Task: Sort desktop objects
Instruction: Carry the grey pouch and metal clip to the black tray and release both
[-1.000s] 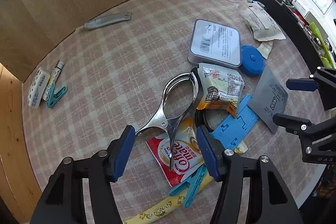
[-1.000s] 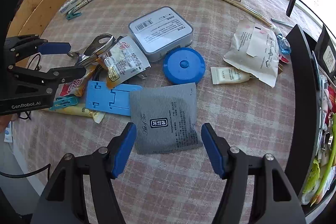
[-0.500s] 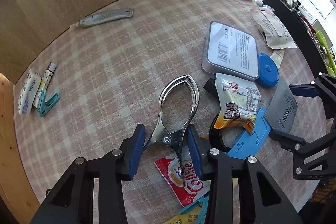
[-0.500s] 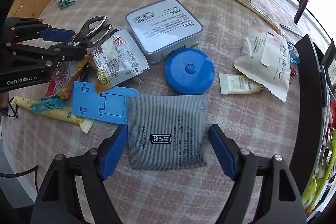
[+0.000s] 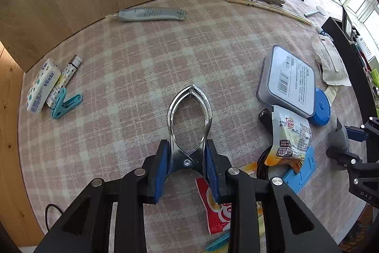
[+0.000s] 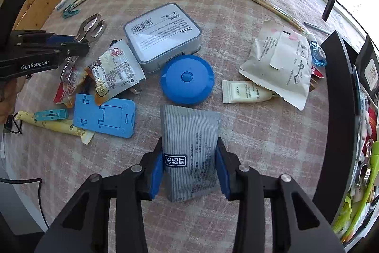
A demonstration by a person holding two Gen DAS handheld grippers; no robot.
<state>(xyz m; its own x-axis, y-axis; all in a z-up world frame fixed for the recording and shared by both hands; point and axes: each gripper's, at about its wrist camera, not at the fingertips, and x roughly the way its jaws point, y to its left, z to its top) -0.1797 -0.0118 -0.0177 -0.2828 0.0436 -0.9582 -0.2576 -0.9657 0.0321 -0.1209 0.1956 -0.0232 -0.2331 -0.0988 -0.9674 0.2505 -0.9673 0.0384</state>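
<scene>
Two handheld tools work over a round surface (image 6: 272, 134) w/ a pink checked cloth, cluttered w/ small items to be sorted. Left tool (image 5: 187, 165) points steeply down, and its blue pads are closing on the pivot end of a shiny metal clamp (image 5: 189, 120); the clamp sits between the pads, touched on both sides, loop end pointing away toward open cloth. Gripping at the pivot, the narrow solid part, probably gives a firmer hold than the springy loop would. Right tool (image 6: 189, 165) is also closing, w/ a grey striped pouch (image 6: 189, 134) between its pads; the pouch bulges and its edges curl up, so it's squeezed across its width, likely b/c a flat soft pack can't be pinched from above otherwise. Both items still look to be on the cloth, not clearly lifted. Just beyond the pouch lies a blue round disc (image 6: 187, 80), touching a silver tin w/ a barcode label (image 6: 163, 37). To its left is a blue plastic stand (image 6: 104, 115), w/ a coffee creamer sachet (image 6: 113, 72) overlapping its top edge. Far left edge, seen from the left tool: a tissue pack (image 5: 42, 84), a patterned tube and a teal clip (image 5: 65, 103), grouped close together, maybe an already sorted pile. A black organiser (image 6: 336, 110) stands along the right rim, apparently where some items end up.
</scene>
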